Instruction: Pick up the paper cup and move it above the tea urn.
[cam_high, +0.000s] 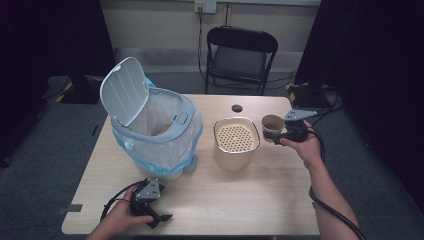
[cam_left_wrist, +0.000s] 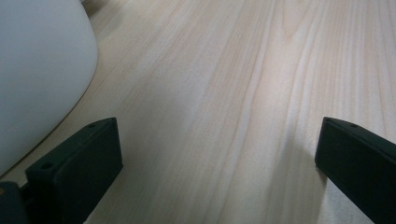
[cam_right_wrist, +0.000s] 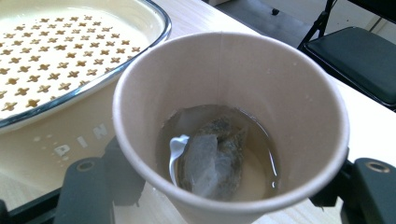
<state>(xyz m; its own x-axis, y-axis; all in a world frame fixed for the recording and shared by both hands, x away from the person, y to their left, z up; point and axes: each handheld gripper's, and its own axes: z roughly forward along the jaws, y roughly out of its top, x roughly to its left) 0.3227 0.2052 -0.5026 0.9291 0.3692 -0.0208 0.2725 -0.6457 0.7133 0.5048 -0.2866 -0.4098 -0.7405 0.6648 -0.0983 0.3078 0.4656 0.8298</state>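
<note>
My right gripper (cam_high: 283, 132) is clamped on the paper cup (cam_right_wrist: 233, 126), upright, with a tea bag (cam_right_wrist: 212, 161) and a little liquid inside. It hangs just to the right of the strainer bin (cam_high: 236, 141), so I judge the pour goes left over its holed top. My left gripper (cam_left_wrist: 217, 163) rests wide open and empty on the table (cam_left_wrist: 243, 84), much farther off.

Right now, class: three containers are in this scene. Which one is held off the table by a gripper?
The paper cup, gripped by the right gripper; it holds a teabag in liquid. The lidded bin and perforated-top container stand on the table.
</note>
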